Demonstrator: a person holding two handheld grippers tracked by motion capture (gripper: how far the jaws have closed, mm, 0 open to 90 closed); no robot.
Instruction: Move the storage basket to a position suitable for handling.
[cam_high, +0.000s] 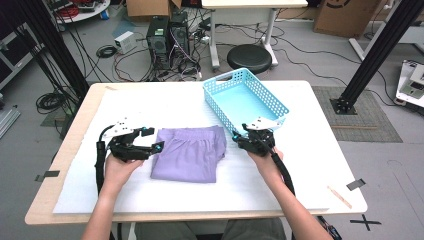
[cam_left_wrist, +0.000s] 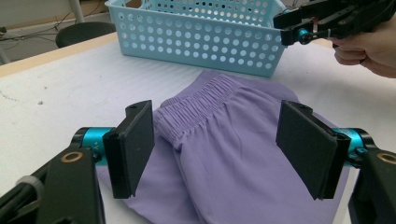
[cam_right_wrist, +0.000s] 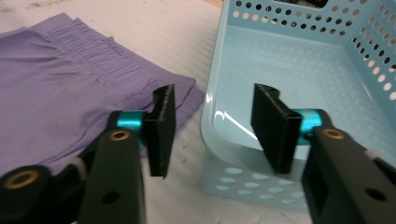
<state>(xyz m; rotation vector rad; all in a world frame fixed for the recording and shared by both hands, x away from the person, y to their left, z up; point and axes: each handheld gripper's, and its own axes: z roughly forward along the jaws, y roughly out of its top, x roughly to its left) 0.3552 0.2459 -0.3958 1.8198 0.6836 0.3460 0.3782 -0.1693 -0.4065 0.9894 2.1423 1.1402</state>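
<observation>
Evidently, the folded purple shorts (cam_high: 190, 153) are laid flat on the white table cover (cam_high: 300, 170), just beside the light blue basket (cam_high: 245, 98). The left gripper (cam_left_wrist: 217, 144) is held spread over the cloth, nothing grasped. The right gripper (cam_right_wrist: 212, 128) is parted astride the basket's near corner, seemingly without contact. If closed there, the rim could be clamped and the basket dragged onto the shorts.

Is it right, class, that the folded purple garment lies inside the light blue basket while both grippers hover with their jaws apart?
Not quite. The folded purple garment lies on the white table cover, beside the light blue basket, which is bare inside; the high view shows this. The rest holds: the left gripper and the right gripper have their jaws apart, gripping nothing.
</observation>
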